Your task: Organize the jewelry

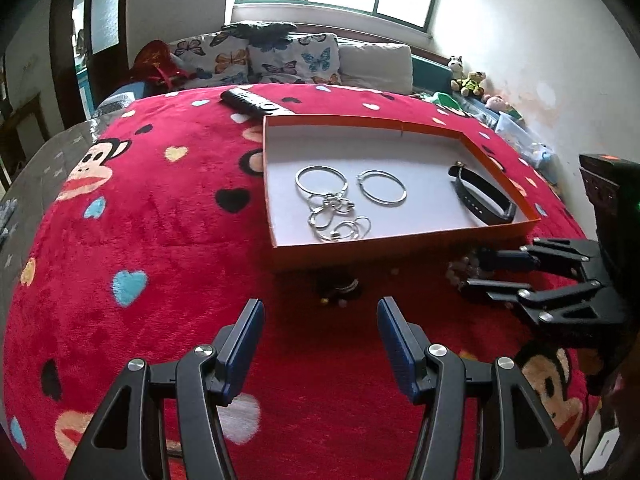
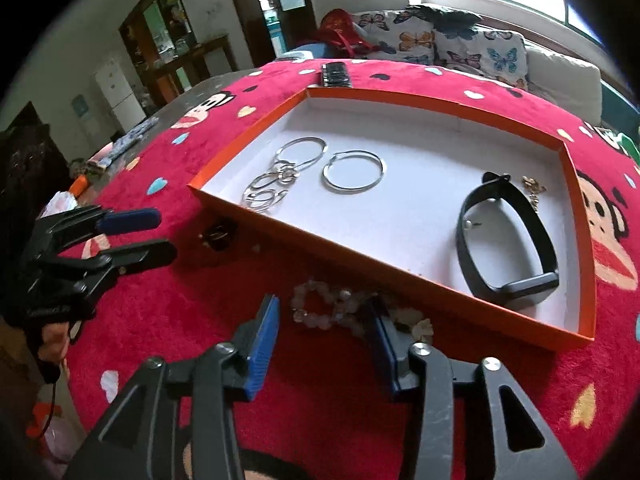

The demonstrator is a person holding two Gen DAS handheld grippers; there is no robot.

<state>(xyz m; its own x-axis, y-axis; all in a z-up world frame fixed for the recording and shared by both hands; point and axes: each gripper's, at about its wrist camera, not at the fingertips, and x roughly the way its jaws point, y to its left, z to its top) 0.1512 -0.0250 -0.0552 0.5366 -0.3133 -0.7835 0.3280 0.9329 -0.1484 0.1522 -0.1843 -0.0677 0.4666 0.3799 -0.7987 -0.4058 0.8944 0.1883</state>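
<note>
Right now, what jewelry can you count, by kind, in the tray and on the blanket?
Large silver hoops, in orange tray: 2
Tangle of small silver rings, in tray: 1
Black band, in tray: 1
Gold-coloured piece, in tray: 1
Pale bead bracelet, on blanket: 1
Dark piece, on blanket: 1
Total: 7

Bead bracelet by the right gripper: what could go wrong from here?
1. The bead bracelet lies on the plush red blanket tight against the orange tray wall. The right gripper, open around it, might catch the wall or the pile rather than the beads.
2. A pinch on one bead could let the loop dangle and snag on the tray edge.
3. The left gripper, also open, aims at a small dark piece close by; the two grippers may crowd each other.
</note>
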